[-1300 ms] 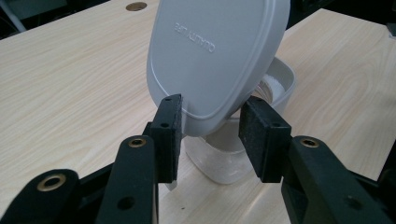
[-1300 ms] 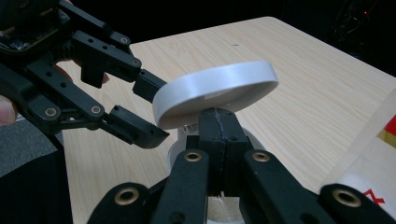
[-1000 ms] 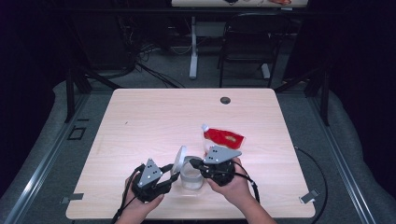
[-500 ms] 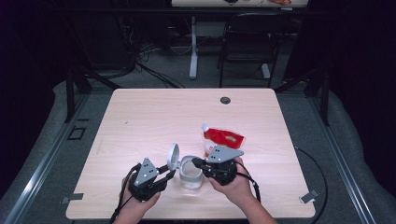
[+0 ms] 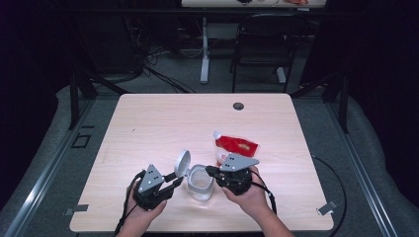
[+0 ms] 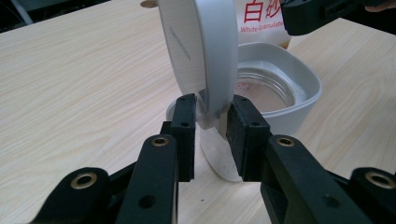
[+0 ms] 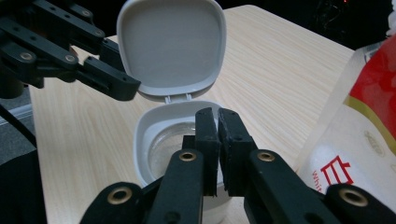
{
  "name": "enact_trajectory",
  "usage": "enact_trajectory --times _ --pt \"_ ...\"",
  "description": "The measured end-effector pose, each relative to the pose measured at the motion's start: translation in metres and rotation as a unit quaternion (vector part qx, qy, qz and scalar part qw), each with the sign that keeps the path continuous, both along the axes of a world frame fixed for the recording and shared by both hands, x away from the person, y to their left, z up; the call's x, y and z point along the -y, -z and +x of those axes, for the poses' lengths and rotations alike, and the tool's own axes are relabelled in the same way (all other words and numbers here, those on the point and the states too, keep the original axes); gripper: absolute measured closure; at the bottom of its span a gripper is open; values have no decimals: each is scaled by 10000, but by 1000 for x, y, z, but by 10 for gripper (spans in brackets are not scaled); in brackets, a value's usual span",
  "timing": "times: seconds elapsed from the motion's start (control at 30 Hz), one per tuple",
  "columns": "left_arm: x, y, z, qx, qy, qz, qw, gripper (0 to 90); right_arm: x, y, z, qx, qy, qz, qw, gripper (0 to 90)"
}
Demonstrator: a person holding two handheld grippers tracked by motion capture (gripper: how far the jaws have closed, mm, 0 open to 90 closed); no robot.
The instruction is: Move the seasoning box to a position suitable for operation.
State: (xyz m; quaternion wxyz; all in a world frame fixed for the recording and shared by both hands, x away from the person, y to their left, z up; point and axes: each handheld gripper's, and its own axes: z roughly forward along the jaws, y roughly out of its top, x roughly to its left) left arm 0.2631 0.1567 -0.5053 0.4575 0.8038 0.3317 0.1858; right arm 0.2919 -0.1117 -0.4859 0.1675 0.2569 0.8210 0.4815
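Note:
A small white container with a hinged lid stands near the table's front edge. The lid stands upright and open, and the inside looks like clear glass with a little pale residue. My left gripper is shut on the lid's lower edge, holding it up. My right gripper is shut on the near wall of the container, opposite the hinge. Across the opening, the right gripper view shows the lid and the left gripper. In the high view the two grippers flank the container.
A red and white bag of white granulated sugar lies just behind the right gripper, close to the container; it is also the bag at the right gripper view's right edge. A round cable hole sits at the table's far side. A chair stands beyond the table.
The left gripper has swung the lid back to the left, from leaning over the container to upright. The right gripper has stayed on the container.

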Motion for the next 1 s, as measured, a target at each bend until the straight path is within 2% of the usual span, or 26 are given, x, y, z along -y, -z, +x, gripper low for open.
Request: enact_trajectory --times 0.23,0.4,0.77,0.8,1.0 --pt "-3 1 5 -29 -60 -78 9999 750 -1 10 5 -92 144 -162 9997 833" --pt "-6 1 10 -62 -82 -102 9999 773 -1 14 7 -155 211 -110 9996 819" --pt "-9 1 23 -36 -138 -148 9998 785 -5 18 7 -221 143 -77 9996 820" --pt "-9 1 25 -20 -146 -203 9997 786 -5 18 6 -214 133 -76 9997 821" --pt "-9 0 33 -93 -140 -247 9996 787 -7 18 4 -179 94 -89 9998 839"
